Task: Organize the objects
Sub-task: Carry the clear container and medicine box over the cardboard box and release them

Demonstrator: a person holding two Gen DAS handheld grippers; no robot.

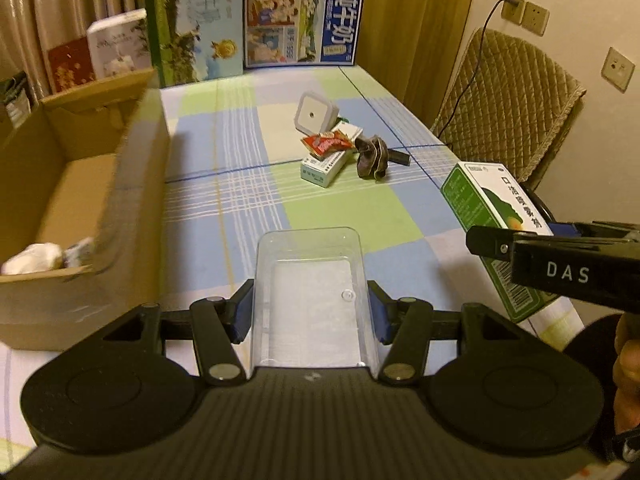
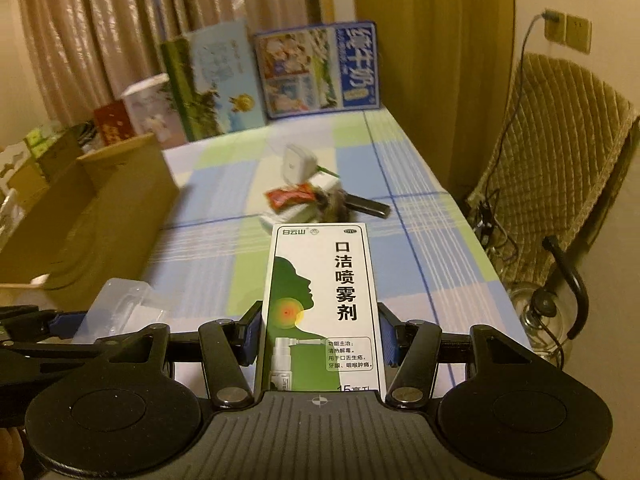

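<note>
Above the checked tablecloth (image 1: 224,184), right of the cardboard box (image 1: 80,200), left gripper (image 1: 312,314) clamped on a clear plastic tray (image 1: 310,280), right gripper (image 2: 320,334) gripping a green-and-white spray box (image 2: 320,300), both lifted off the cloth.

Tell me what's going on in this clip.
A person is tidying a checked tablecloth with two hand-held tools. The left claw grips a clear plastic tray; the right claw grips a green-and-white spray box. A cardboard box sits open at left; a small pile of items remains mid-table.
</note>
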